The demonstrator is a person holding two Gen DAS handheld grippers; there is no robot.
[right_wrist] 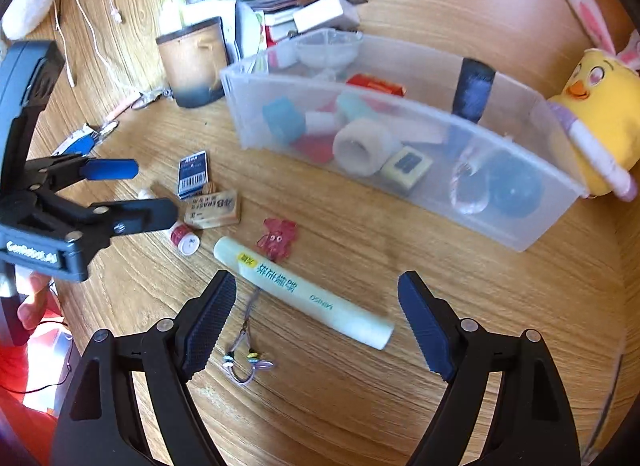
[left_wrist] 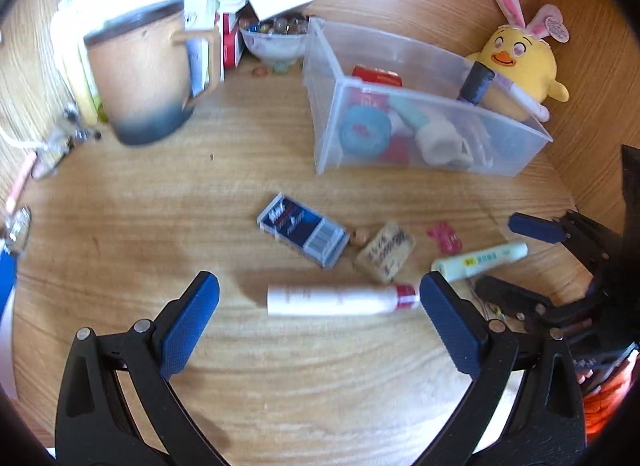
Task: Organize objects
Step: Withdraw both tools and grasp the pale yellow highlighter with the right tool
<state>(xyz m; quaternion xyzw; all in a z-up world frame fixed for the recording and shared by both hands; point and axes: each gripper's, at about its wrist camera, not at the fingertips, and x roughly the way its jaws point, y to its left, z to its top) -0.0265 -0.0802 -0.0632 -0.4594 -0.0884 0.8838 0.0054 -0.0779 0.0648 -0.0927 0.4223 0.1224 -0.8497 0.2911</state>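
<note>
White tube between wide-spread left gripper fingers

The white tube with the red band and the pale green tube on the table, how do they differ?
The white tube carries a red band near its cap; the pale green tube is green throughout with printed lettering and a yellow mark. The white tube lies between the open fingers of the left gripper; the pale green tube lies between those of the right gripper. Both lie flat on the wooden table, outside the clear bin, ungrasped.
</note>
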